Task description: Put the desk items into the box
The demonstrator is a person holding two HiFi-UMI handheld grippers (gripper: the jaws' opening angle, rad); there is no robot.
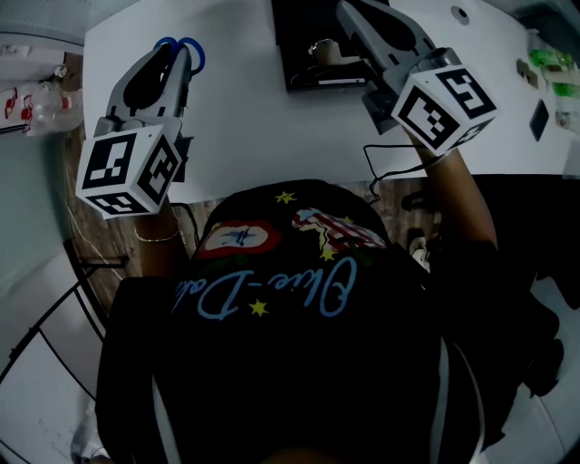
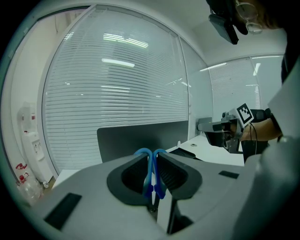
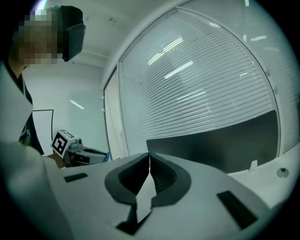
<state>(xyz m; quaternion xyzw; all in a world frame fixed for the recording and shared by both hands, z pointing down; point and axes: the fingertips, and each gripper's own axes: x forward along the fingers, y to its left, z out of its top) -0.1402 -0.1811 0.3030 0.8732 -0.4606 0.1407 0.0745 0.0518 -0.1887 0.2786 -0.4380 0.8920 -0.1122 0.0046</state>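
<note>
1. Blue-handled scissors (image 1: pixel 181 47) (image 2: pixel 153 180) are pinched between the narrow-set jaws of the left gripper (image 1: pixel 181 56) (image 2: pixel 152 161); the handle loops poke out past the jaw tips; the scissors hang above the white desk (image 1: pixel 272 136) near its left edge, well apart from the box.
2. Left forearm (image 1: pixel 156 245) reaches forward from the body; its gripper points away from the person, tipped slightly downward, marker cube nearest the person.
3. Right gripper (image 1: pixel 348 10) (image 3: pixel 149 161) has its jaws pressed together at the tips with nothing between; it is held about level over the open black rectangular box (image 1: pixel 294 36) at the desk's far edge; right forearm (image 1: pixel 467 195) is raised.
4. Box holds a pale object, too small to identify.
</note>
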